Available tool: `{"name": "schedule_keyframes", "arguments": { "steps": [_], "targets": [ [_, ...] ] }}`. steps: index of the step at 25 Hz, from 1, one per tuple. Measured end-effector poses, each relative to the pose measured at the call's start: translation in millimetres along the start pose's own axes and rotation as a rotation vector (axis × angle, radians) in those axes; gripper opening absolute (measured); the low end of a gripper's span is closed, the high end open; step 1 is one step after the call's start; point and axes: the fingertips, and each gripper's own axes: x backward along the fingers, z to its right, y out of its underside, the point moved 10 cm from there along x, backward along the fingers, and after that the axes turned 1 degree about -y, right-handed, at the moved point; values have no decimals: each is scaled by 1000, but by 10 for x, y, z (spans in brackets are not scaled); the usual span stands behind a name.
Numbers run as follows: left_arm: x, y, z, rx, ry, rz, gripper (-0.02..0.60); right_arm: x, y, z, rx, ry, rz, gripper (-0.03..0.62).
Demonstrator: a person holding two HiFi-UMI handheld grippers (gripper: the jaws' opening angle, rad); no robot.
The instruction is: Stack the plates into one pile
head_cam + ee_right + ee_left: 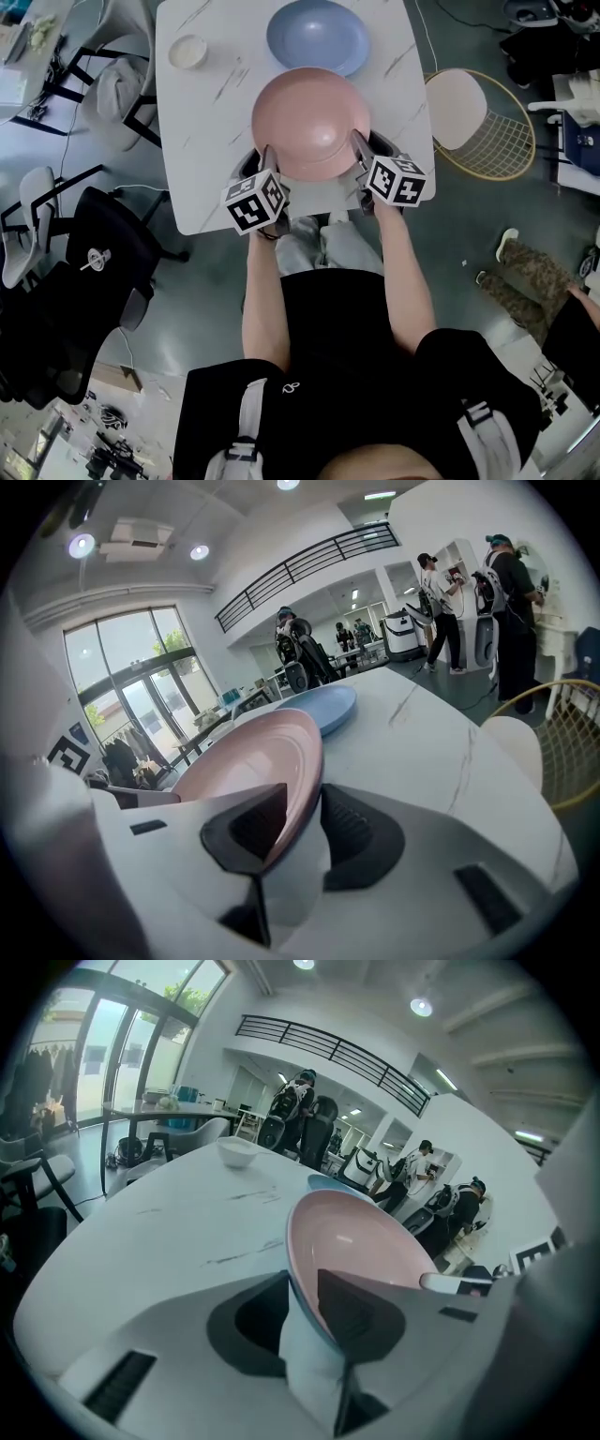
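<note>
Left tongs (266,157), right tongs (359,142) each pinch opposite rim of pink plate (310,122), held between them over counter (206,141). Blue plate (317,36) just beyond. Carry step, apparently; next: advance, lower onto blue plate, release.

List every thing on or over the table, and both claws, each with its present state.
pink plate: right way up, clamped by its rim at two opposite sides.
blue plate: flat on the table, empty, nothing stacked on it yet.
small white bowl: upright on the table, apart from both plates.
left claw: shut on the pink plate's rim.
right claw: shut on the pink plate's rim.
</note>
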Motion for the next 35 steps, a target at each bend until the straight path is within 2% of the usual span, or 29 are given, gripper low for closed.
{"name": "schedule_keyframes", "arguments": {
  "steps": [6, 15, 35],
  "targets": [
    [-38, -162, 187, -25, 49, 11, 114, 146, -208, 64, -26, 22, 55, 120],
    [-205, -495, 457, -64, 74, 26, 115, 123, -532, 222, -48, 34, 90, 120],
    [-1076, -1132, 627, 1, -25, 40, 109, -857, -1320, 643, -22, -29, 12, 124]
  ]
}}
